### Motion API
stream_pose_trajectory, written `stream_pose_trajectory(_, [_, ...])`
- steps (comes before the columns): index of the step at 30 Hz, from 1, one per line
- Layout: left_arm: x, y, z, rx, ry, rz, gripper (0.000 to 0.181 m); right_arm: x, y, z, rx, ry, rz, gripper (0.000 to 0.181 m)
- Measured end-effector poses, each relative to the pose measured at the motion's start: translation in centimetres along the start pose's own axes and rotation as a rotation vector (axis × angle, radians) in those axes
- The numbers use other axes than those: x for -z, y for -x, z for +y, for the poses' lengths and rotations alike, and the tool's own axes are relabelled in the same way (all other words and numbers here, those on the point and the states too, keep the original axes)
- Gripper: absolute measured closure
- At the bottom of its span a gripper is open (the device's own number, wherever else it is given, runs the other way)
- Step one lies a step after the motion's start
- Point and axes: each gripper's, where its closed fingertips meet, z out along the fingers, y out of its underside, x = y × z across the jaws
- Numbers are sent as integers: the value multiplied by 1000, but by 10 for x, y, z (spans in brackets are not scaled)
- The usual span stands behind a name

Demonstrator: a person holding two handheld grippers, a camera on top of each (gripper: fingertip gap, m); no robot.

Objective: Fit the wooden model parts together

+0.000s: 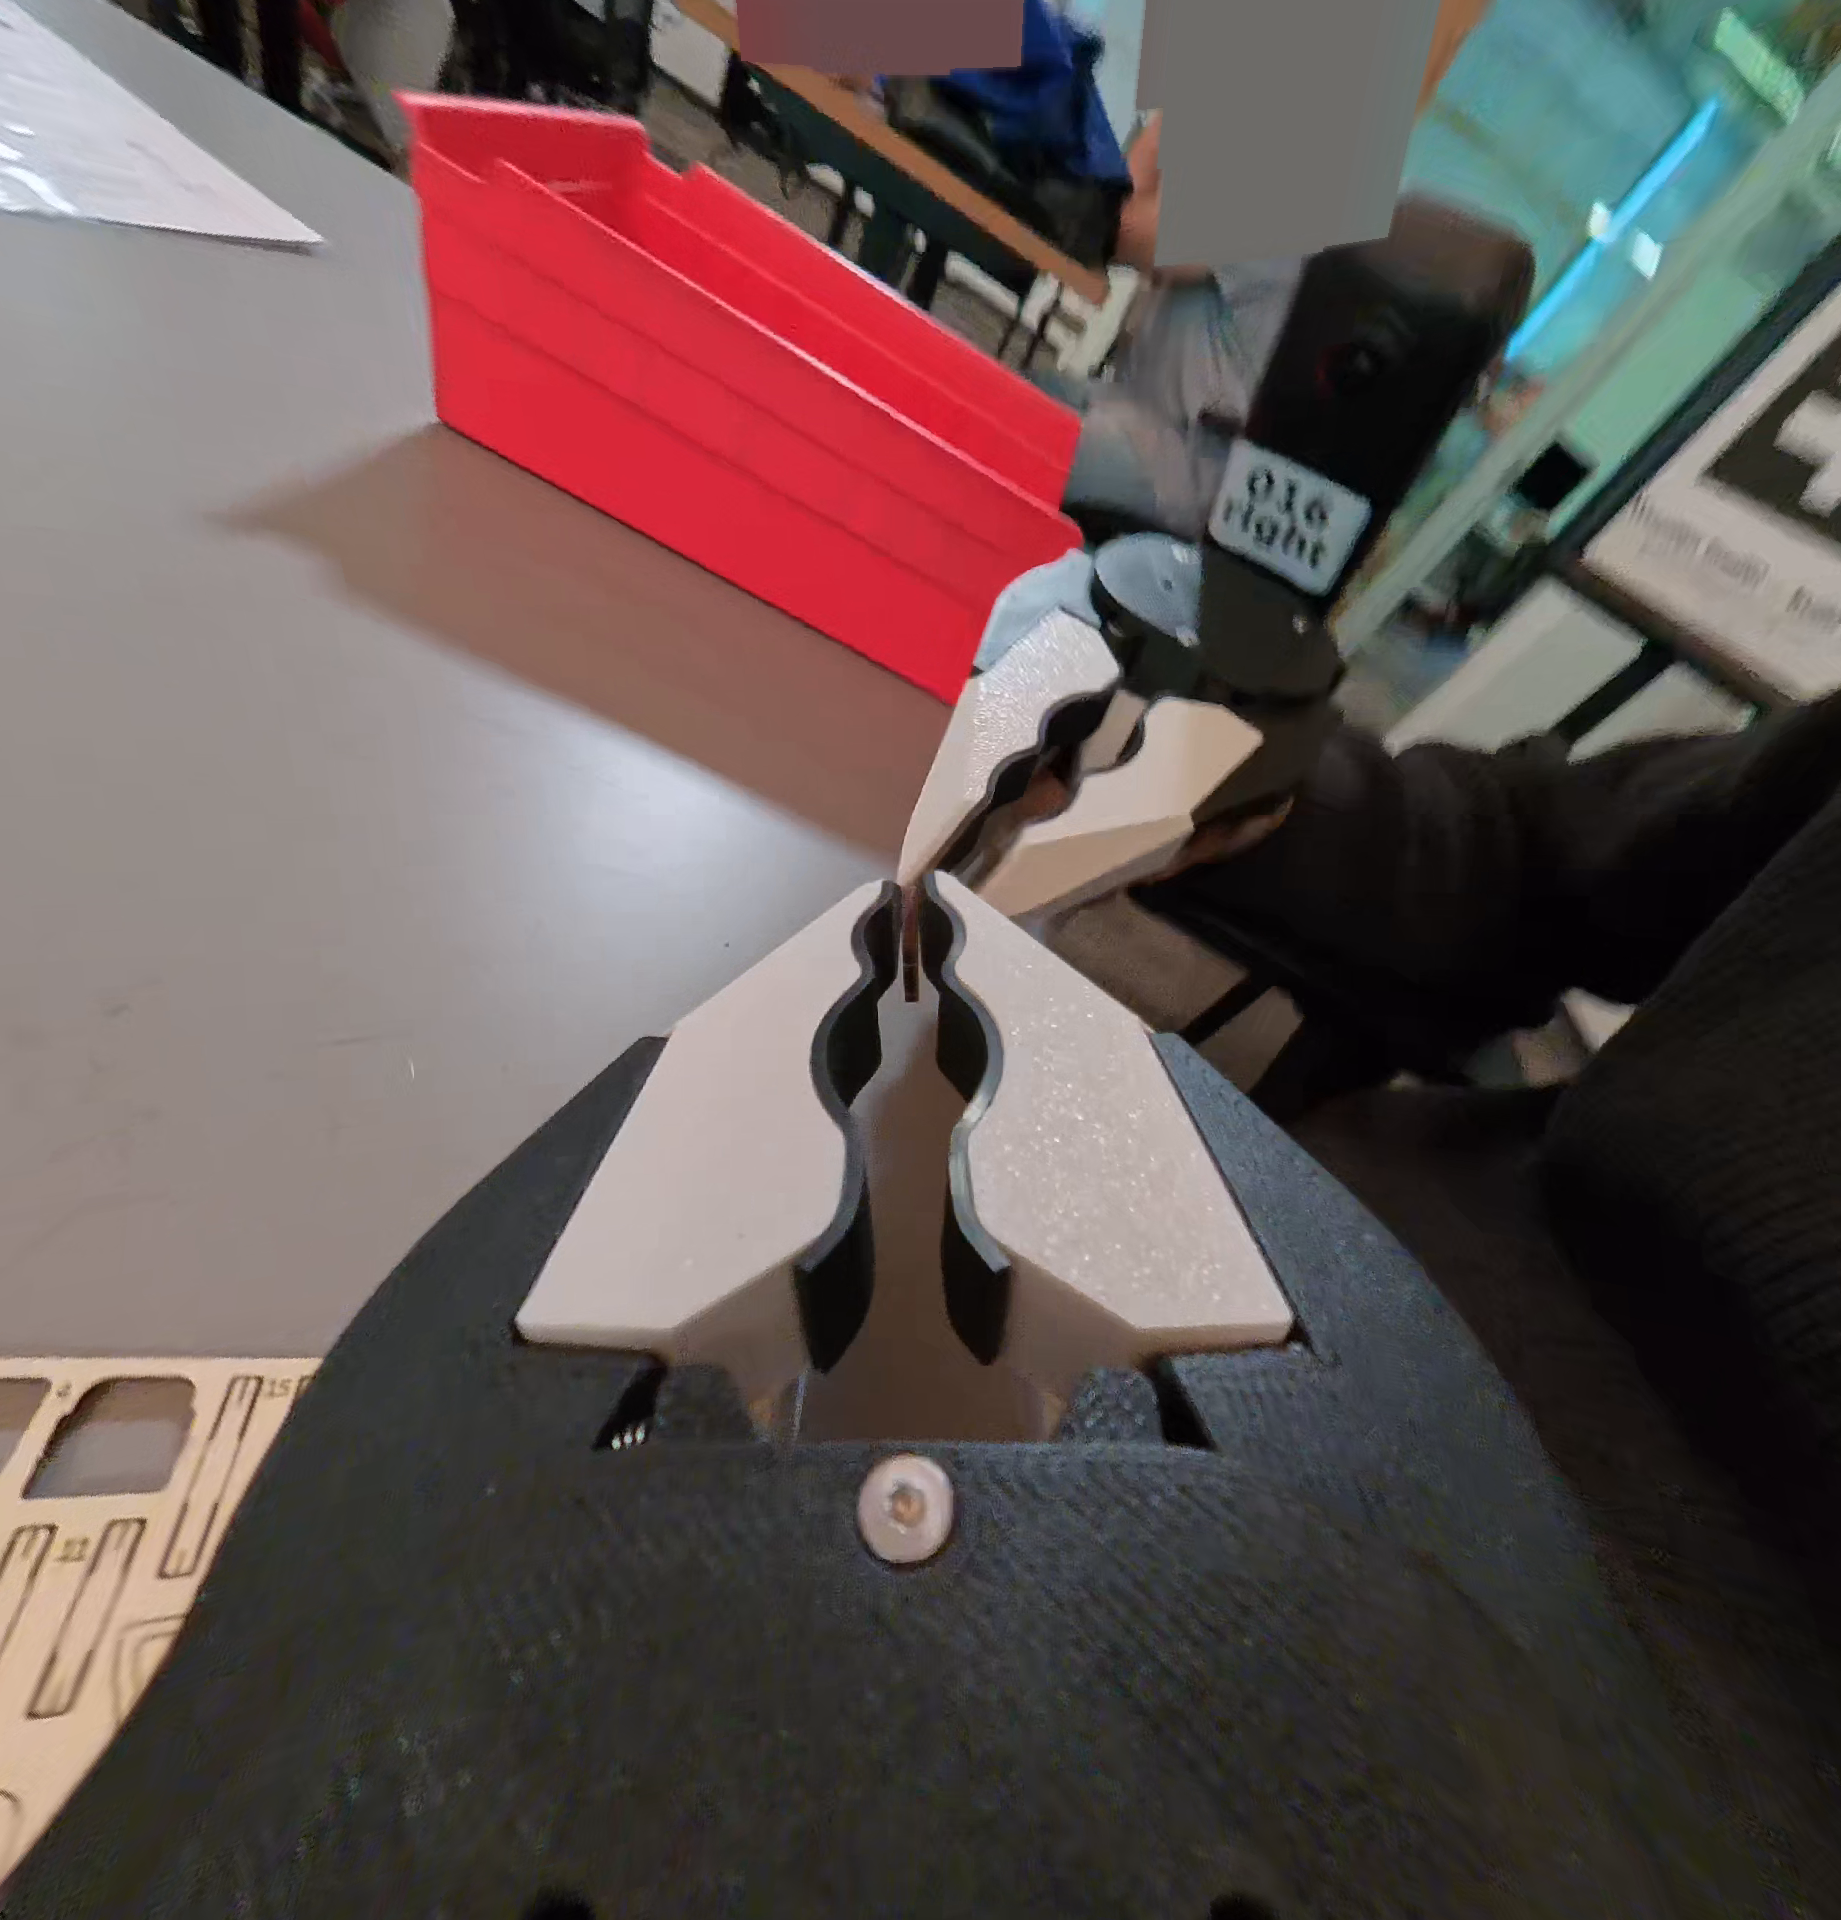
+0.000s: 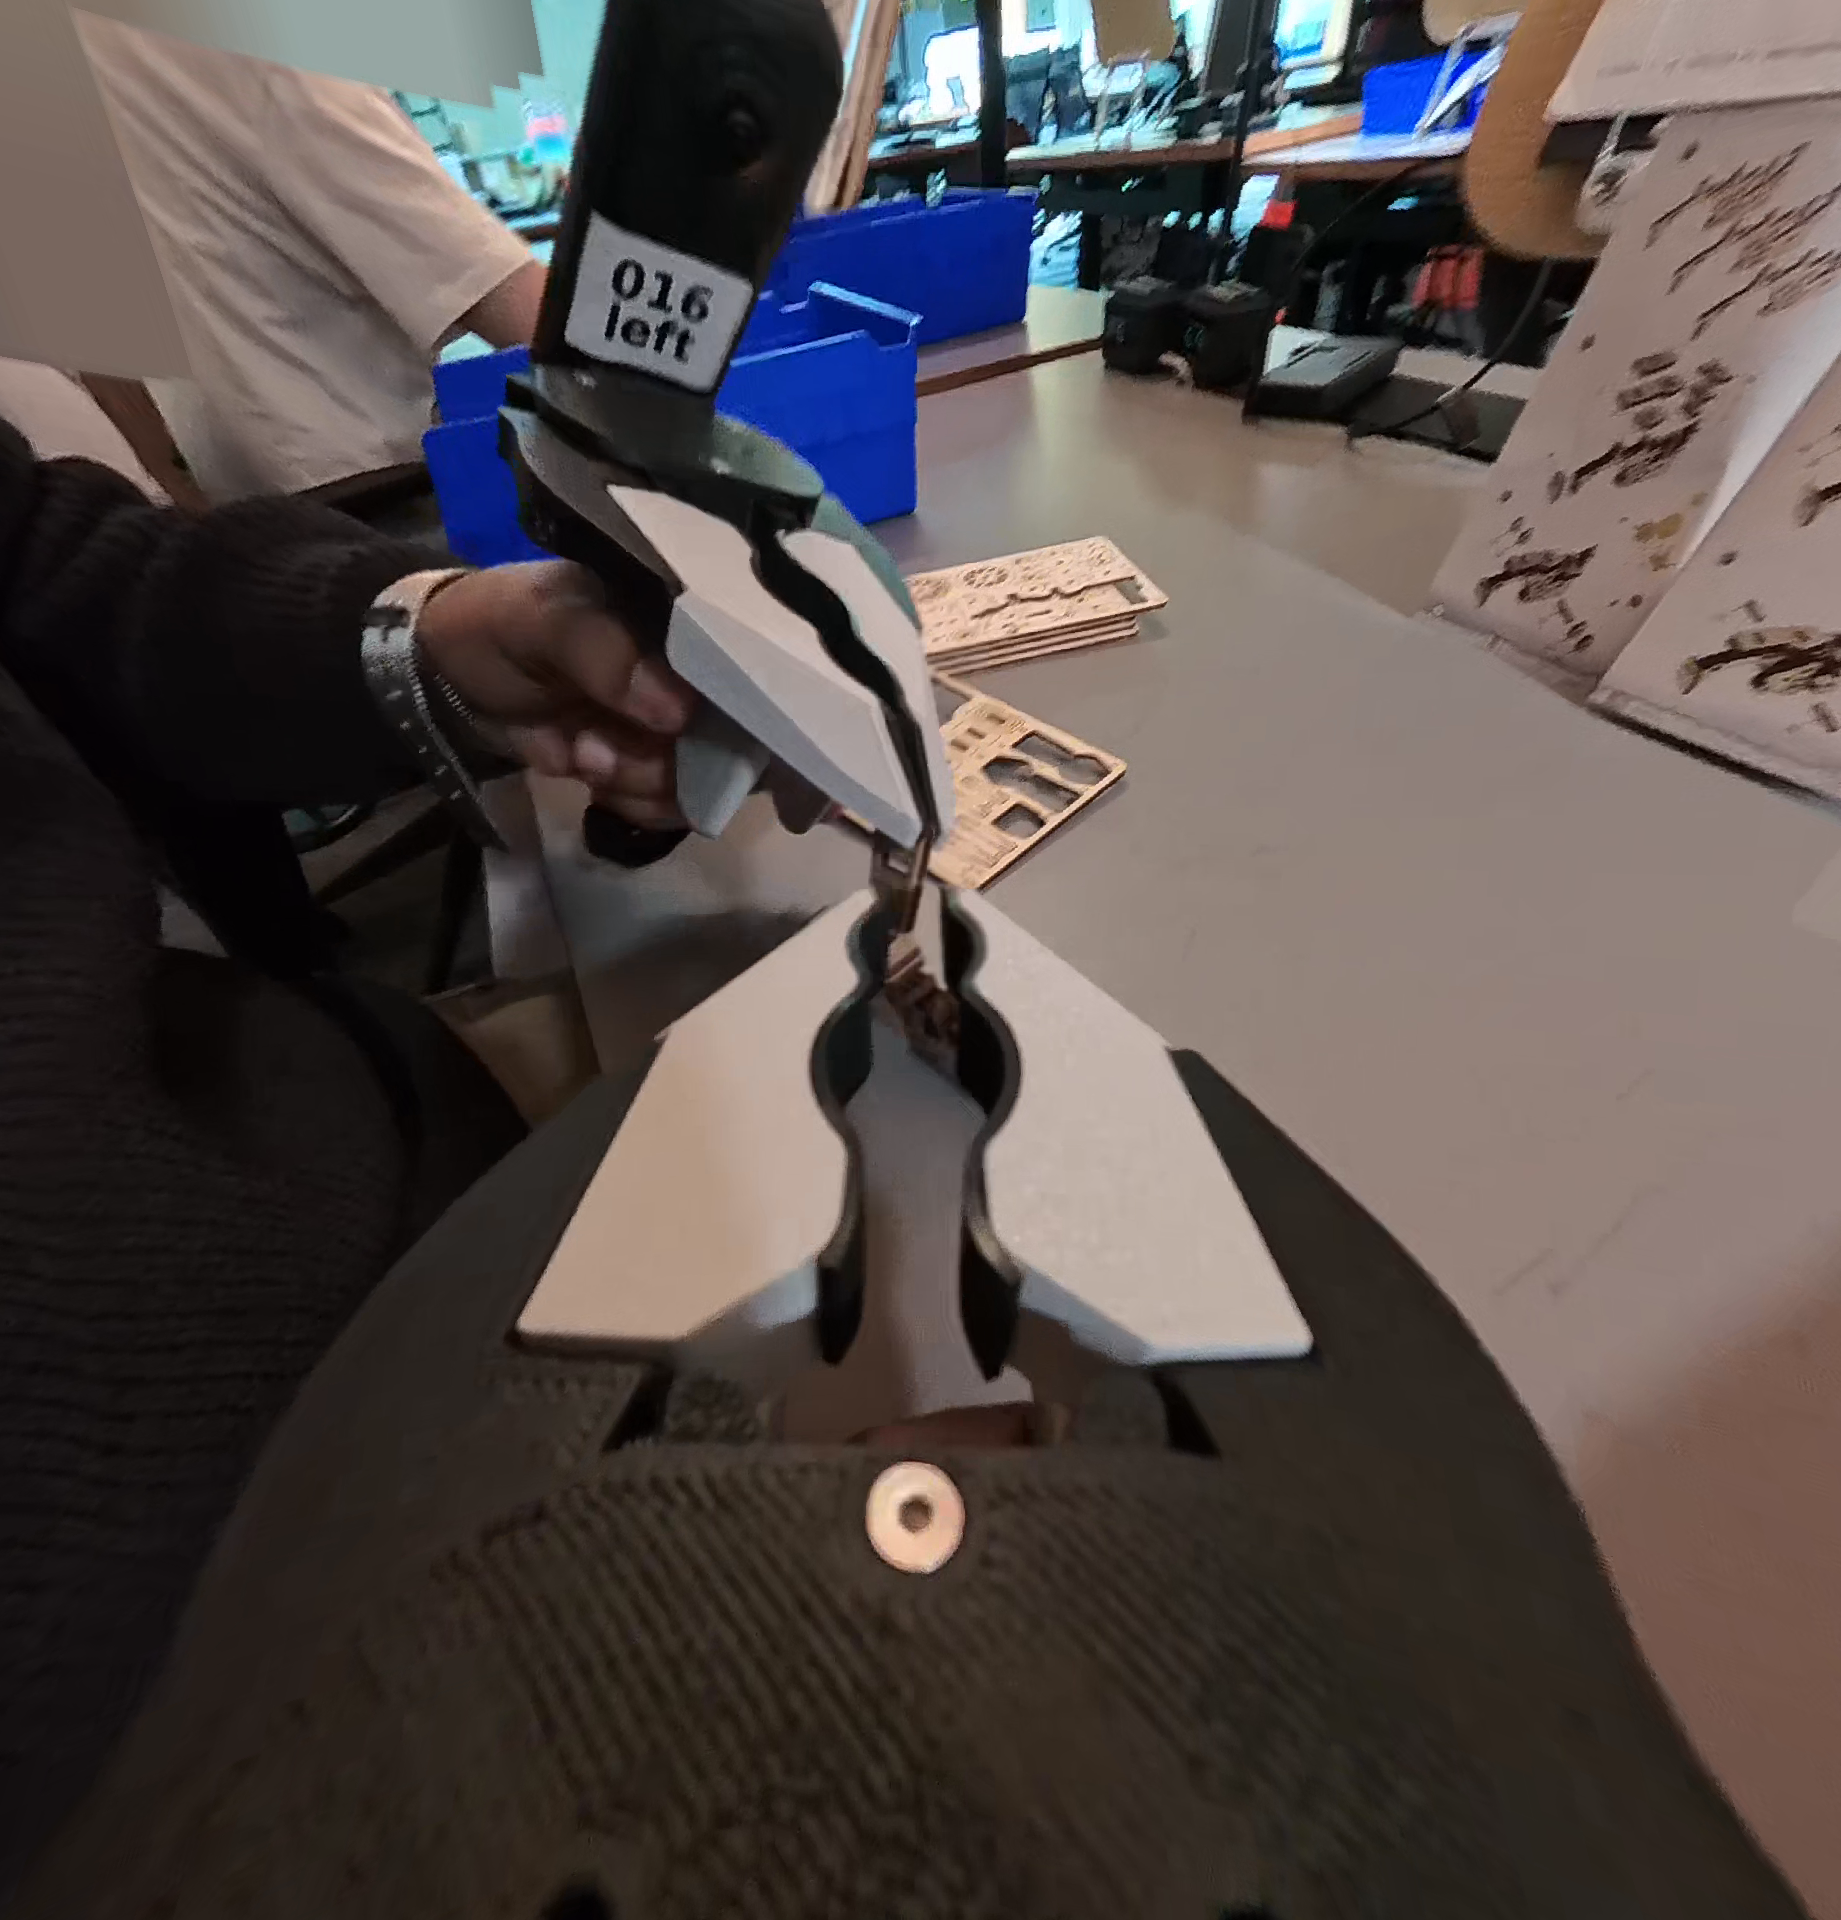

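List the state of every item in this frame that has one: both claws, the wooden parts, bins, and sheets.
Left claw: shut on thin wooden part, held edge-on.
Right claw: shut on wooden assembly, tip to tip with left claw.
Red bin: on table, no contents visible.
Blue bin: on table, contents hidden.
Punched wooden sheet: flat, some parts removed.
Stacked wooden sheets: flat, piled.
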Motion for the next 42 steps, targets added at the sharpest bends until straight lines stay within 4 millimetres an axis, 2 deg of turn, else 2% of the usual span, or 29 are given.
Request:
stream_pose_trajectory(3, [9,11,-17,224,-154,28,180,2,-15,-6,67,-20,124,151])
stream_pose_trajectory(5, [21,24,-30,423,-307,44,180,2,-25,-6,219,21,261,139])
stream_pose_trajectory(8, [36,39,-32,657,-491,54,180,-1,-18,-16,537,32,410,146])
stream_pose_trajectory(11, [37,39,-25,703,-524,28,180,-6,-3,-31,720,-22,475,152])
stream_pose_trajectory(13, [36,32,-24,678,-524,12,181,-11,2,-31,712,-19,457,150])
stream_pose_trajectory(17, [38,25,-22,614,-544,-42,180,-24,2,-18,547,44,355,149])
stream_pose_trajectory(19, [38,22,-19,599,-544,-58,180,-28,1,-16,512,49,327,154])
stream_pose_trajectory(23, [45,23,-15,600,-565,-83,181,-38,6,-16,525,52,255,169])
stream_pose_trajectory(27, [54,25,-13,616,-594,-91,180,-47,9,-15,536,54,200,169])
stream_pose_trajectory(34, [65,26,-8,647,-629,-87,181,-59,15,-14,427,43,70,168])
stream_pose_trajectory(39, [71,29,-3,662,-624,-91,181,-62,18,-13,454,71,5,169])
stream_pose_trajectory(40, [73,30,-2,653,-615,-99,177,-61,18,-14,462,75,-11,169])
stream_pose_trajectory(42, [73,32,2,633,-557,-117,157,-59,19,-12,475,113,-60,169])
